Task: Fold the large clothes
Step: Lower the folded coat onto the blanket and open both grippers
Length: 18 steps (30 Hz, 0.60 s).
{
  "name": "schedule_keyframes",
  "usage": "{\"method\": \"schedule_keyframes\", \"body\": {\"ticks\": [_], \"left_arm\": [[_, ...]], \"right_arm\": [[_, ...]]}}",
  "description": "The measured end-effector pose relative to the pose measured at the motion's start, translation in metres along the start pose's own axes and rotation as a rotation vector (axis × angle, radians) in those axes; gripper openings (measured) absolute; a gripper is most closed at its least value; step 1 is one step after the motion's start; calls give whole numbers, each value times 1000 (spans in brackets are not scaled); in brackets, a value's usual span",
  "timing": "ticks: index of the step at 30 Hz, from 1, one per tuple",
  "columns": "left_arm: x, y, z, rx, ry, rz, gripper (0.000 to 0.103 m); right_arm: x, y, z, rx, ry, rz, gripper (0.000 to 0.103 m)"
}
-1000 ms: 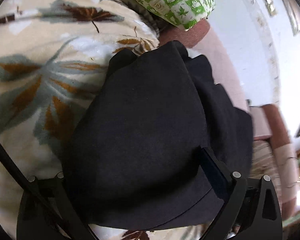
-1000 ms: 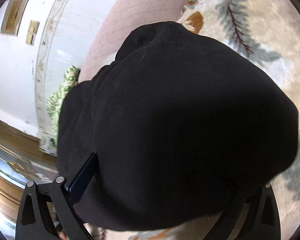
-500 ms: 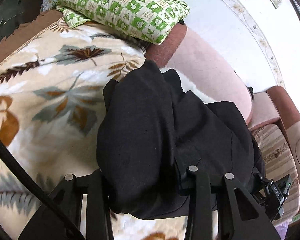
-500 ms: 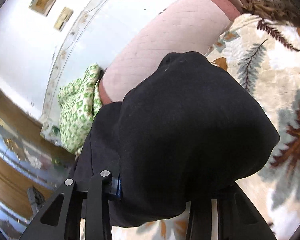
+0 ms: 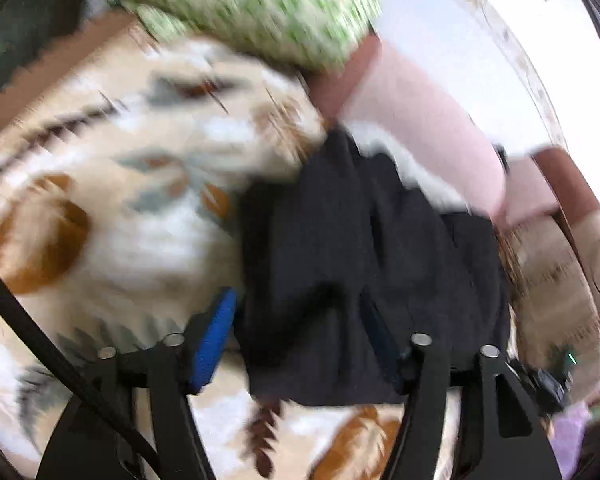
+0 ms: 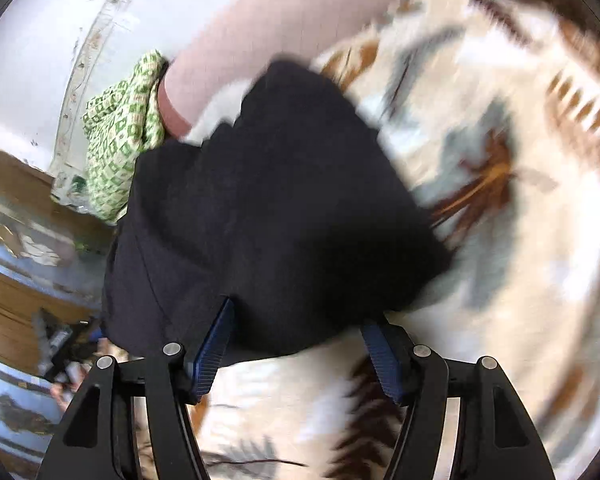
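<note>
Dark clothing (image 5: pixel 364 256), a black bundle already doubled over on itself, lies on the leaf-patterned blanket (image 5: pixel 112 208) straight ahead of both grippers. Seen from the left gripper (image 5: pixel 300 344), the near hem of the garment sits between the two blue-padded fingers (image 5: pixel 214 340); the left pad stands clear of the cloth with blanket showing beside it, and the right one is partly covered by the fabric's edge. Its jaws are opening, and nothing is pinched. The right gripper (image 6: pixel 298 354) is opening too, with the garment's (image 6: pixel 268 200) near edge just beyond the fingertips and bare blanket (image 6: pixel 520 280) showing in the gap between the pads (image 6: pixel 216 344), so it holds nothing. Beyond the bundle, away from both grippers, a pink sofa backrest (image 5: pixel 428 128) rises, and a green-and-white checked pillow (image 5: pixel 260 8) rests at the far left from the left gripper's side. Both views are smeared with blur, so the folds in the cloth are hard to make out.
</note>
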<state>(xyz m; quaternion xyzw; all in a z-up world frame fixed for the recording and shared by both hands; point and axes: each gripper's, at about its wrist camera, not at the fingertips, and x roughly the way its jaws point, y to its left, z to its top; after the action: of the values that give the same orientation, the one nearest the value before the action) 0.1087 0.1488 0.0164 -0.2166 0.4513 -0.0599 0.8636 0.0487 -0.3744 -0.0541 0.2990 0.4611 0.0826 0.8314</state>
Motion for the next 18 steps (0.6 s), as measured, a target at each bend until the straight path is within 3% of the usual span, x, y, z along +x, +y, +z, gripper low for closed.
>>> {"method": "schedule_keyframes", "body": {"ticks": [2,3,4,6,7,8,10,13,15,18], "left_arm": [[-13,-6,4,8,-71,28,66],[-17,-11,4,15,-93,20,66],[-20,-20,4,31,-114,12,66],[-15,-48,5,96,-139,32,68],[-8,-64,4,140,-133,62,68],[3,-80,4,187,-122,95,68],[29,-102,8,246,-103,152,68],[82,-111,22,251,-29,219,68],[115,-106,33,248,0,277,68],[151,-95,48,281,-34,412,69]], "right_arm": [[-16,15,-1,-100,-129,-182,74],[-19,26,-1,-127,-168,-217,74],[-22,33,1,-146,-207,-208,73],[-22,57,3,-180,-277,-102,65],[-18,74,5,-209,-299,-54,54],[-10,92,9,-242,-305,-20,46],[10,121,16,-303,-287,31,42],[60,164,26,-390,-206,92,40],[95,182,33,-455,-174,37,40],[141,190,47,-519,-165,-104,47]]}}
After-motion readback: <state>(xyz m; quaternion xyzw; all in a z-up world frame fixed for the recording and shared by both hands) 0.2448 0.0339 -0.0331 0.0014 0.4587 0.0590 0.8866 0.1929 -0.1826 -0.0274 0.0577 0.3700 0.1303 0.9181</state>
